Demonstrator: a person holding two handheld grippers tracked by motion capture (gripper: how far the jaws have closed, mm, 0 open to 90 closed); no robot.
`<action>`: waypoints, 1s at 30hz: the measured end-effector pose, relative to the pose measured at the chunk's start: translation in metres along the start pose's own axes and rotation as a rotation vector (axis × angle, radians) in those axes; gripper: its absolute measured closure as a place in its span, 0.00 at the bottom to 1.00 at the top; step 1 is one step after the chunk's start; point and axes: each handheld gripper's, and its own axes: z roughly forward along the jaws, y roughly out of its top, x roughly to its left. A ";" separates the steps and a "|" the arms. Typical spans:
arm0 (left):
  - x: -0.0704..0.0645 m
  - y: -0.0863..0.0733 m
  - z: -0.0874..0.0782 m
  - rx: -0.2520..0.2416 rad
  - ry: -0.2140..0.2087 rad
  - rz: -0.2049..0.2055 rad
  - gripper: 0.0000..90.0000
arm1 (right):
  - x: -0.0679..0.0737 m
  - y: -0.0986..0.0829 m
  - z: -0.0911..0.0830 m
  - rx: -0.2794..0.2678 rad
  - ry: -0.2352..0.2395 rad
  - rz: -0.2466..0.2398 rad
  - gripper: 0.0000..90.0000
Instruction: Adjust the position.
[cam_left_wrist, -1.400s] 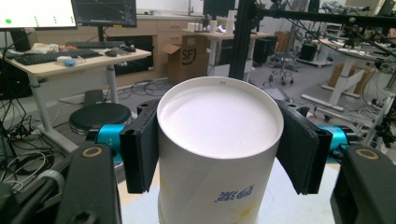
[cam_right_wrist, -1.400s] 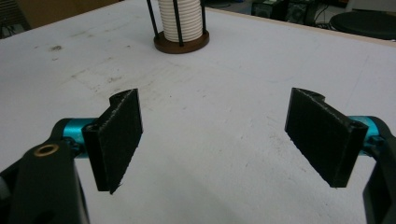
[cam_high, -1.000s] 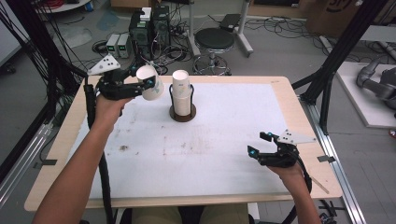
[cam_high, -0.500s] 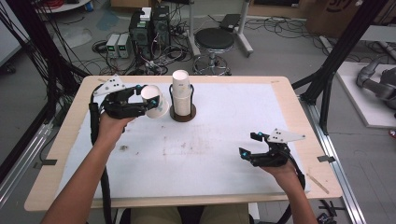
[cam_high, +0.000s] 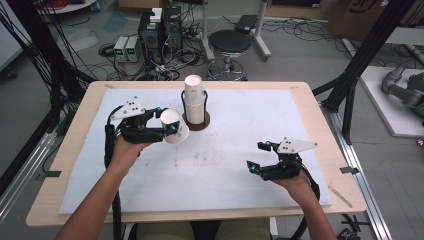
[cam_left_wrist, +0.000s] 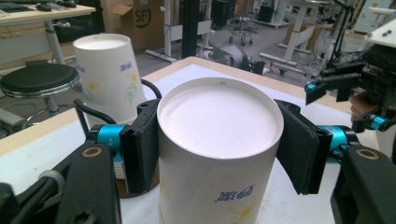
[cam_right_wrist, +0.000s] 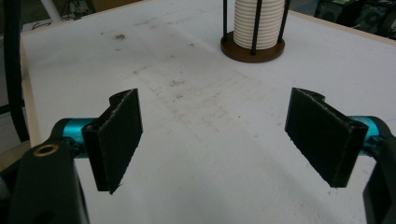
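1. Left gripper (cam_high: 167, 130) is clenched on a paper cup (cam_high: 174, 126); in the left gripper view both black jaws press the cup's (cam_left_wrist: 219, 154) sides, one on each flank, just below its closed flat end.
2. Cup orientation: held on its side above the table, flat white base pointing right toward the stack. A blue printed mark and a yellow flower motif show on its wall in the left gripper view.
3. Cup position: far left part of the table, just left of the holder and slightly nearer; whether it touches the holder I cannot tell.
4. Cup stack (cam_high: 195, 97) stands upright in a black wire holder on a round brown base (cam_high: 196, 121), at the far middle of the table. The top cup is inverted, flat end up. The right gripper view shows the ribbed rims of the stack (cam_right_wrist: 259, 21) between the wire posts.
5. Right gripper (cam_high: 259, 157) is released, jaws spread wide with nothing between them; it hovers low over the near right part of the table, well apart from the cup and the stack.
6. Table (cam_high: 240, 165): white sheet on a wooden frame, with grey smudges around the middle.
7. Surroundings beyond the far edge: a black stool (cam_high: 229, 42), computer boxes and loose cables on the floor.
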 end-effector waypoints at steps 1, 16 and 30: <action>0.000 0.000 0.000 0.000 0.000 0.000 0.41 | 0.000 0.000 0.000 0.000 0.000 0.000 0.22; -0.023 -0.010 0.018 0.021 -0.118 0.014 0.41 | 0.004 0.022 0.017 -0.028 0.112 -0.019 0.22; -0.036 -0.011 0.035 0.032 -0.209 0.032 0.41 | 0.013 0.024 0.026 -0.046 0.152 -0.046 0.22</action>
